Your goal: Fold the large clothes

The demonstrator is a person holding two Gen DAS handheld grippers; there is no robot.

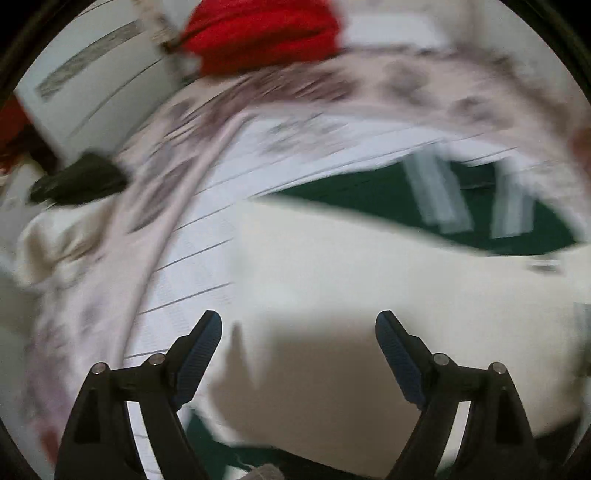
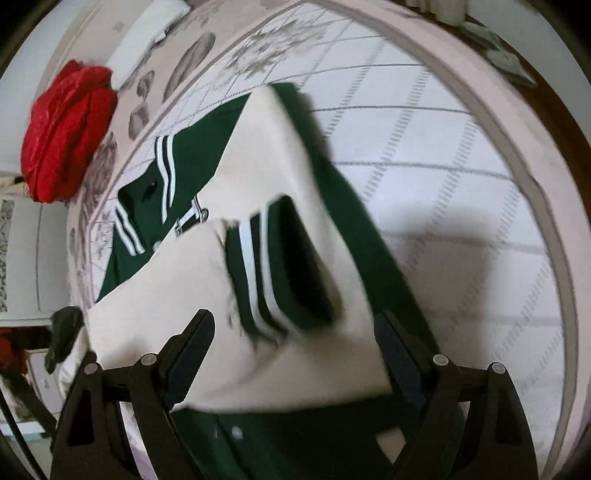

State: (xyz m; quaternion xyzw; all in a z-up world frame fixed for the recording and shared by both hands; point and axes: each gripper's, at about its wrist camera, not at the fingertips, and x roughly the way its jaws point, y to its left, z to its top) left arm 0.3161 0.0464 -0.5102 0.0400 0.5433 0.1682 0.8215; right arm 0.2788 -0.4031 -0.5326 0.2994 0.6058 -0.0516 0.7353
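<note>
A green jacket with cream sleeves and white stripes [image 2: 207, 122] lies on a bed with a white grid-patterned cover [image 2: 424, 133]. Both cream sleeves are folded across its green body. A cream sleeve [image 2: 280, 206] with a striped green cuff [image 2: 266, 266] lies just in front of my right gripper [image 2: 295, 325], which is open and hovers over it. In the left wrist view the cream sleeve [image 1: 369, 266] fills the middle, with the green striped body [image 1: 369, 192] beyond. My left gripper [image 1: 299, 325] is open above the sleeve. This view is blurred by motion.
A red garment [image 2: 62, 136] lies at the bed's head, also seen in the left wrist view [image 1: 258, 33]. A dark object [image 1: 77, 181] sits at the bed's left side. The bed's pink piped edge [image 2: 517, 155] curves round the right, with dark floor beyond.
</note>
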